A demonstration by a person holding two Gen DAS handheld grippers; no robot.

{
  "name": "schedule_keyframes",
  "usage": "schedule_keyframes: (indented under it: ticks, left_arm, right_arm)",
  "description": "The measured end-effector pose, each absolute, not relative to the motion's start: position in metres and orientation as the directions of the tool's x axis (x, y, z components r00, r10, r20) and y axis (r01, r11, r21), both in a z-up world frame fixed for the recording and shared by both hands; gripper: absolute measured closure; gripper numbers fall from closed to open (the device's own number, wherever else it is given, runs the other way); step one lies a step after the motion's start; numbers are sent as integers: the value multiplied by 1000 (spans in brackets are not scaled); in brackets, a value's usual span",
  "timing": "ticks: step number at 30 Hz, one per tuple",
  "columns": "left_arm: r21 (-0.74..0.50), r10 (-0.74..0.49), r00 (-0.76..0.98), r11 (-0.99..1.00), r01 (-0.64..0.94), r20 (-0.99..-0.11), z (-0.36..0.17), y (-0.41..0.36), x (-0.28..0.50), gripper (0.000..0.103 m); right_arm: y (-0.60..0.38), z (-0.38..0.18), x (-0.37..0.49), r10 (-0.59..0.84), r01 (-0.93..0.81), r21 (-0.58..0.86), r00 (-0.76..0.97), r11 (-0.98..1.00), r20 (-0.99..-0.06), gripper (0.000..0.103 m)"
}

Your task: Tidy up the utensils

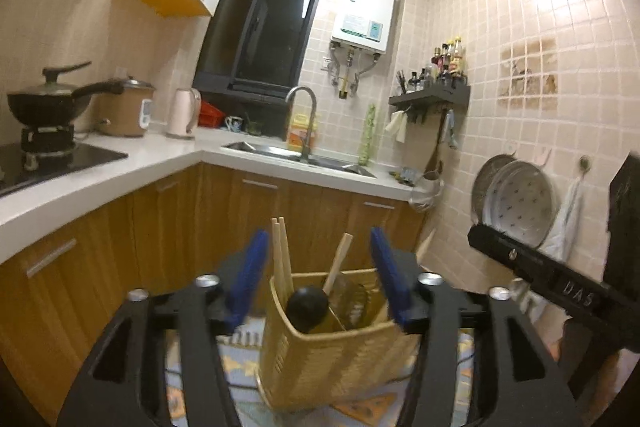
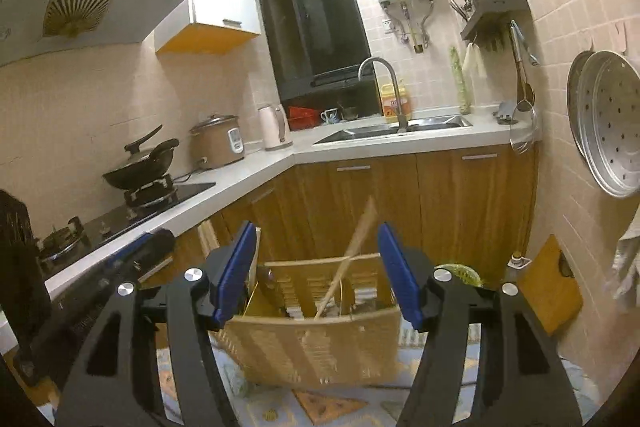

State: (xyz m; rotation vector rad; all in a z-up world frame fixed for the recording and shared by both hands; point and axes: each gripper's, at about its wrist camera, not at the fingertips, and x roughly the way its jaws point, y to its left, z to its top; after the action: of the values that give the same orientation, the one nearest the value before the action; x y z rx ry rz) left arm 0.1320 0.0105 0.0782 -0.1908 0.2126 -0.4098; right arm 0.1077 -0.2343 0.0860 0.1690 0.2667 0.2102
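A tan slatted utensil holder is held up in the air between both grippers, over a patterned floor mat. It holds wooden chopsticks, a black round-headed utensil and a few more utensils. My left gripper has its blue pads against the holder's two sides. In the right wrist view the same holder sits between the blue pads of my right gripper, with chopsticks leaning inside. The right gripper's black body shows at the right of the left wrist view.
An L-shaped white counter runs over wooden cabinets, with a sink and tap, a wok on the hob, a rice cooker and a kettle. Steamer trays and a spice shelf hang on the right wall.
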Motion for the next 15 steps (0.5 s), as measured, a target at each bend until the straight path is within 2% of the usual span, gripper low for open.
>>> schedule_keyframes:
  ticks: [1, 3, 4, 5, 8, 10, 15]
  left_arm:
    - [-238, -430, 887, 891, 386, -169, 81, 14, 126, 36]
    - [-244, -450, 875, 882, 404, -178, 86, 19, 115, 25]
    - [-240, -453, 871, 882, 406, -188, 88, 20, 110, 22]
    - [-228, -451, 868, 885, 406, -207, 89, 20, 104, 20]
    - [-224, -460, 858, 883, 413, -230, 86, 22, 85, 16]
    - [-237, -440, 863, 891, 387, -247, 78, 24, 75, 14]
    - [-260, -368, 881, 919, 296, -298, 44, 25, 60, 11]
  right_arm:
    - [-236, 87, 104, 233, -188, 192, 939, 963, -251, 43]
    - [-238, 88, 91, 233, -190, 176, 935, 966, -268, 36]
    - [-240, 88, 83, 224, -185, 163, 937, 969, -269, 27]
    - [-241, 87, 75, 216, -181, 150, 940, 972, -265, 20]
    - [-243, 81, 52, 199, -175, 115, 947, 978, -253, 12]
    - [-243, 73, 38, 179, -163, 82, 952, 983, -249, 8]
    - [-249, 43, 19, 89, -79, 46, 961, 996, -260, 8]
